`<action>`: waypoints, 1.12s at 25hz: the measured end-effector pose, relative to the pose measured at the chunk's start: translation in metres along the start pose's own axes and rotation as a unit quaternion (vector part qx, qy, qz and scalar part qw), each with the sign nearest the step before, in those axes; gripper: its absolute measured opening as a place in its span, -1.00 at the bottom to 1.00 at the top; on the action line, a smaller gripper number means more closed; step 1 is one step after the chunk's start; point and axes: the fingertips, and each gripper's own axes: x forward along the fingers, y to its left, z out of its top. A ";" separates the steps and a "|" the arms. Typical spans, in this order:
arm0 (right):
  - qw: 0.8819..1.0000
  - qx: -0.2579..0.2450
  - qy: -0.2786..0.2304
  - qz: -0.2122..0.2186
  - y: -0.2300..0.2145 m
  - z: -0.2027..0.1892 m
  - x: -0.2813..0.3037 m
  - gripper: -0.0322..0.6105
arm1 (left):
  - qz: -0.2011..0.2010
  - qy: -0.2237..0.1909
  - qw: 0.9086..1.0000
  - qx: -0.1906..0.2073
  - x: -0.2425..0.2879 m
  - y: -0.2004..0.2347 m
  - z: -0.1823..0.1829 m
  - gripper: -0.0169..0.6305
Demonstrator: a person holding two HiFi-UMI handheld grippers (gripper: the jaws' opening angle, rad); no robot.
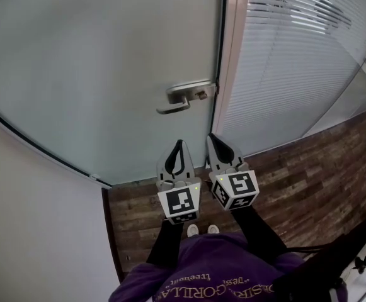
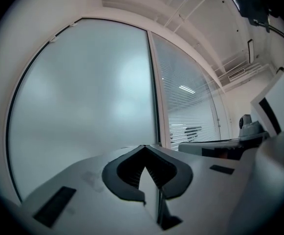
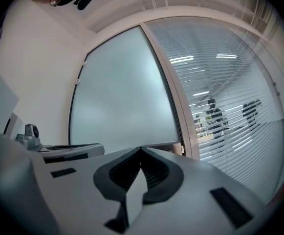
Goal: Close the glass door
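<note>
The frosted glass door (image 1: 107, 61) fills the upper left of the head view. Its handle edge lies along the pale frame (image 1: 233, 55), with only a thin dark seam between them, so it looks closed. Right of the frame is a glass wall with white blinds (image 1: 296, 55). In the right gripper view two dark figures (image 3: 215, 116) show dimly through the slats. A white wall (image 1: 31, 219) runs along the door's left side. Wood-plank floor (image 1: 308, 168) reaches from the foot of the door and the glass wall back to the person.

The person stands facing the door in a purple top (image 1: 214, 269), both dark sleeves stretched forward.

The left gripper (image 1: 179, 142) and the right gripper (image 1: 210, 136) are held side by side, near each other but apart. Both point at the lower part of the door, close to its handle edge. Each has its jaws clenched, tips meeting, with nothing between them. Neither touches the door.

The metal lever handle (image 1: 184, 97) sits at the door's right edge, just beside the frame. It is above the two grippers in the head view and is not held.

Two white shoe tips (image 1: 193, 229) show on the floor below the grippers.
</note>
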 end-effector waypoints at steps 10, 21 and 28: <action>1.000 -0.012 0.005 -0.003 0.002 0.002 -0.009 -0.93 | -0.004 -0.005 1.000 -0.011 -0.007 -0.006 0.004 -0.95; 1.000 -0.015 0.005 -0.001 -0.002 0.005 -0.007 -0.93 | 0.002 -0.001 1.000 -0.006 -0.003 -0.001 0.004 -0.95; 1.000 -0.016 0.008 0.003 -0.002 0.003 -0.002 -0.93 | 0.015 -0.004 1.000 -0.009 0.000 0.003 -0.001 -0.95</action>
